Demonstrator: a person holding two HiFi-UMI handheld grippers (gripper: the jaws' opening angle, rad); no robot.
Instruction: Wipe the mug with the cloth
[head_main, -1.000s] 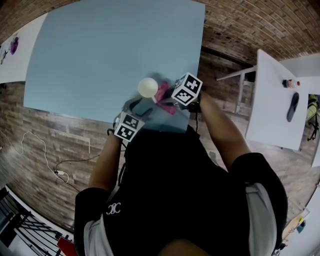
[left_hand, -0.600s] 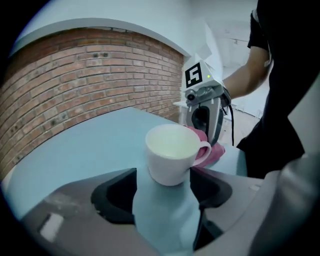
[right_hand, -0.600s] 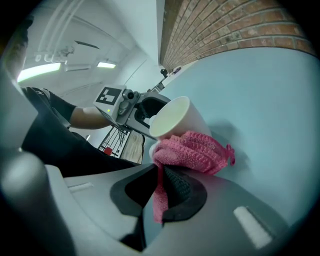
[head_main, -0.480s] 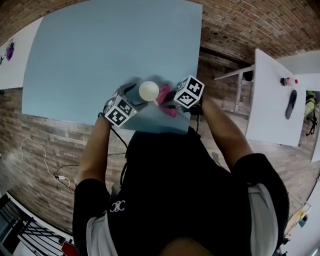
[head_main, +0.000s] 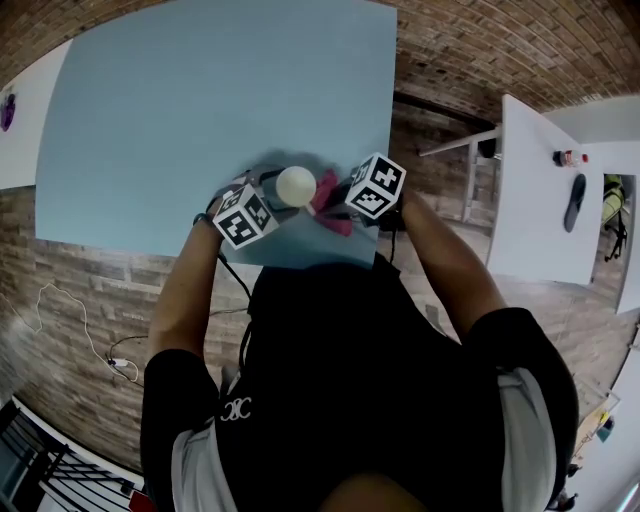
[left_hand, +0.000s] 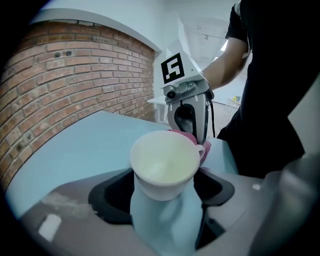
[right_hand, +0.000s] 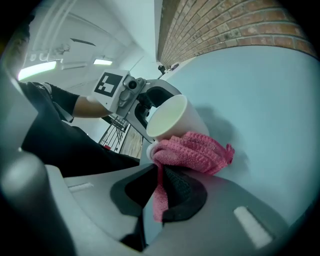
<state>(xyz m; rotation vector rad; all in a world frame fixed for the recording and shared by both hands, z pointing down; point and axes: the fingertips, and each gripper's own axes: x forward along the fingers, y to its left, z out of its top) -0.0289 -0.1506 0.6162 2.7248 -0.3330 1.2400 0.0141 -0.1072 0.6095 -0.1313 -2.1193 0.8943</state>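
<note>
Clamps white mug (left_hand: 165, 165) in left gripper (left_hand: 165, 195): jaws spread to mug width, black pads (left_hand: 112, 192) against both lower sides as far as visible. Has mug upright on blue table (head_main: 200, 100), close to near edge, right of middle. Mug inside empty, handle (left_hand: 201, 150) turned right, toward the other tool.

Pinches pink cloth (right_hand: 195, 152) in right gripper (right_hand: 162, 177): jaws almost together, nothing but cloth between them, short tail hanging back out of the nip. Presses bunched end of cloth against mug's right side, at the handle; remainder of bunch on tabletop just right of mug.

Holds both grippers low over near edge of table, one each side of mug: left marker cube (head_main: 244, 215) near-left of it, right marker cube (head_main: 375, 186) right of it, cloth between right cube and mug. From left gripper view, right gripper upright just beyond mug, over the cloth. From right gripper view, left gripper just beyond mug, dark jaw hugging mug's far side.

Stands at near edge of table in black shirt (head_main: 350, 380), bare left forearm (head_main: 185, 290) and right forearm (head_main: 445, 260) reaching forward.

Around table: brick-pattern floor (head_main: 450, 60), thin cable (head_main: 60, 300) on it at left, separate white table (head_main: 535, 230) well off to the right with dark flat object (head_main: 573, 200) and small bottle (head_main: 568, 158) on top.
</note>
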